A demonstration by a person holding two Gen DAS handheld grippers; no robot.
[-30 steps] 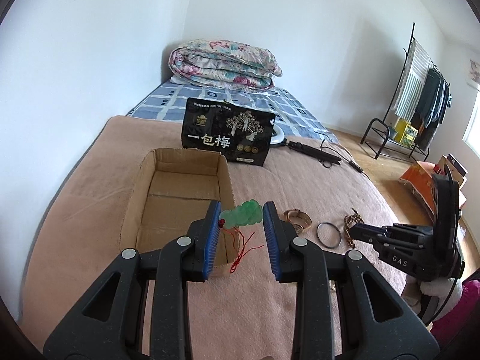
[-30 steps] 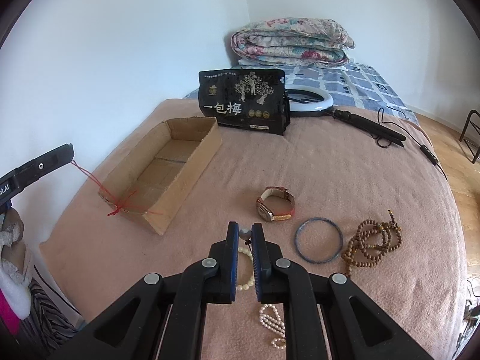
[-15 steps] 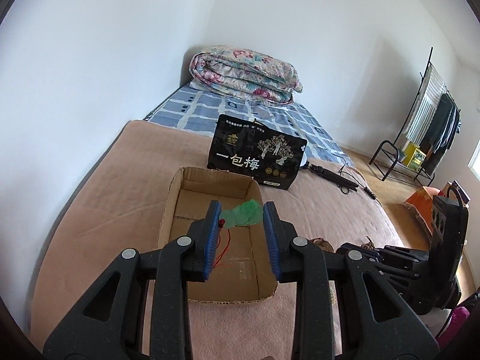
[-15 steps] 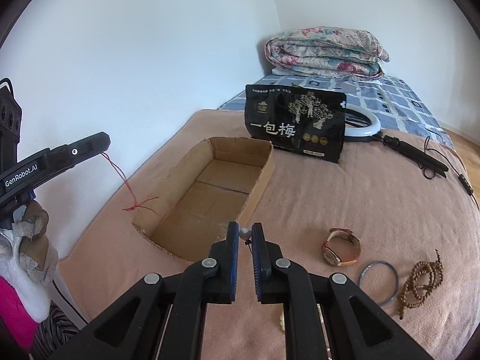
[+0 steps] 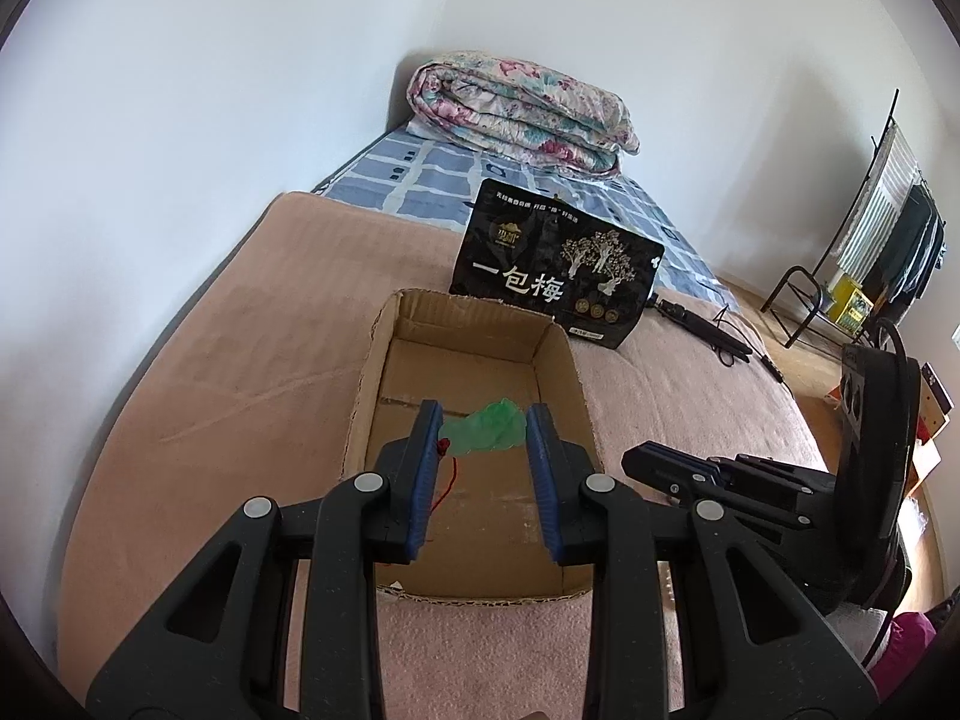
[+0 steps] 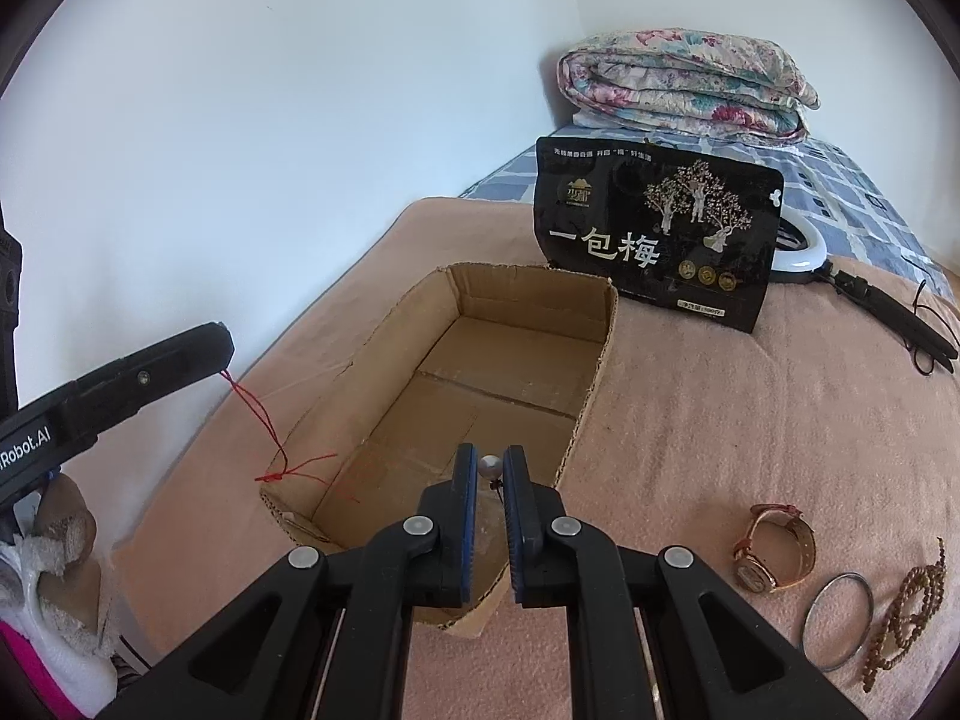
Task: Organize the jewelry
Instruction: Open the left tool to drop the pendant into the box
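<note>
My left gripper (image 5: 483,427) is shut on a green jade pendant (image 5: 487,433) with a red cord (image 5: 445,481), held above the open cardboard box (image 5: 384,330). In the right wrist view the left gripper's finger (image 6: 150,375) shows at the left with the red cord (image 6: 264,426) hanging over the box's near-left corner. My right gripper (image 6: 491,469) is shut on a pearl bead (image 6: 489,467) of a bead string, above the near end of the box (image 6: 600,354). Most of the string is hidden below the fingers.
A watch (image 6: 774,546), a metal bangle (image 6: 837,621) and a brown bead string (image 6: 906,612) lie on the pink blanket at the right. A black snack bag (image 6: 657,234) stands behind the box. A ring light (image 6: 804,252) and a folded quilt (image 6: 684,84) lie beyond.
Both grippers have moved left from the jewelry on the blanket to above the box, each still holding its item.
</note>
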